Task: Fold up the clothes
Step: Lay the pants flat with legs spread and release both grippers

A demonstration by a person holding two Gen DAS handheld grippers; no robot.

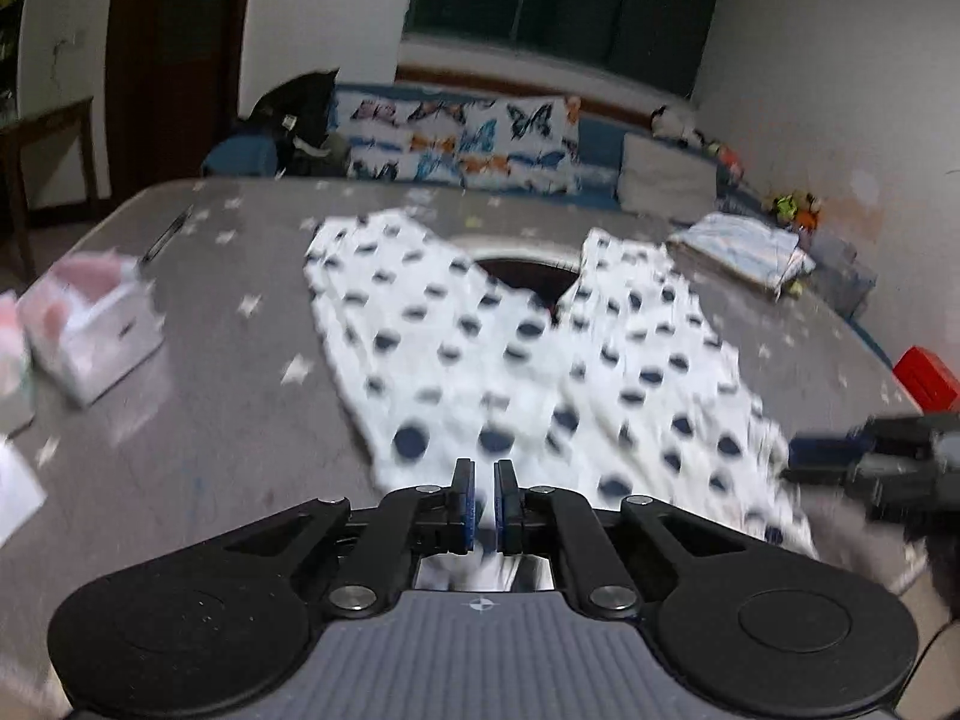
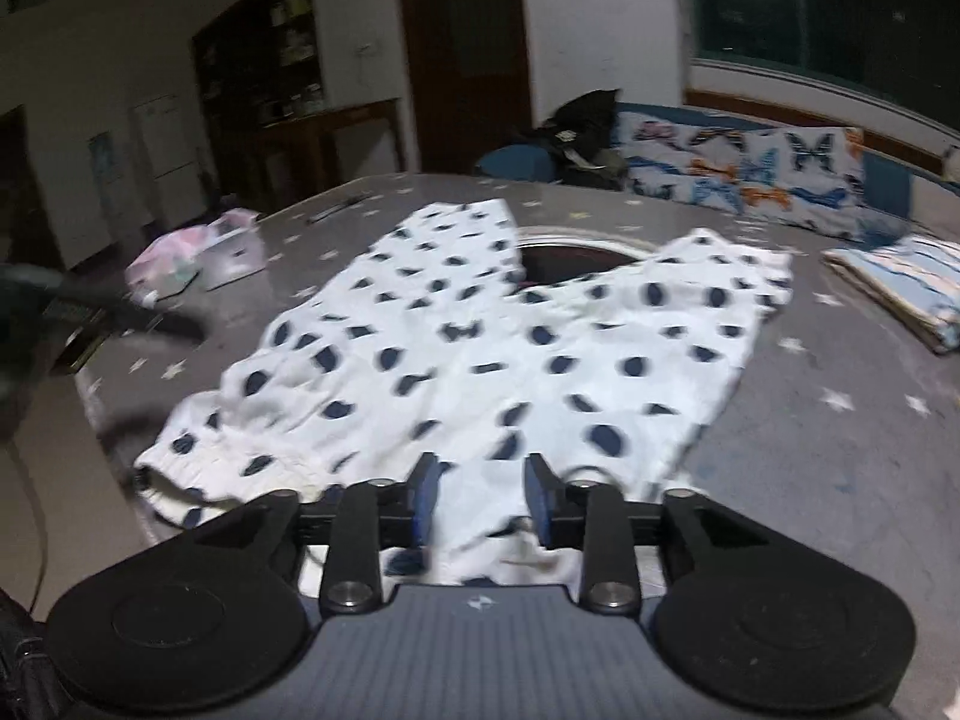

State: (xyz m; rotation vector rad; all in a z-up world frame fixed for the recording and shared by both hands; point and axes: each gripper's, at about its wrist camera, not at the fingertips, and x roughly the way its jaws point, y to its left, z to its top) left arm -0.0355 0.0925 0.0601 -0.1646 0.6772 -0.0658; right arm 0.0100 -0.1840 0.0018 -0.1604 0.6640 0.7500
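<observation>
My left gripper (image 1: 485, 495) pinches the near hem of the polka-dot pants (image 1: 510, 360). My right gripper (image 2: 480, 495) stands partly open over the waistband. The legs stretch toward twelve o'clock across the star-patterned table (image 1: 240, 360).

The left gripper (image 1: 485, 483) points forward and down, its two blue-padded fingers (image 1: 464, 498) drawn almost together with only a thin slit between. The right gripper (image 2: 481, 483) points down likewise, its fingers (image 2: 423, 495) standing clearly apart.
</observation>
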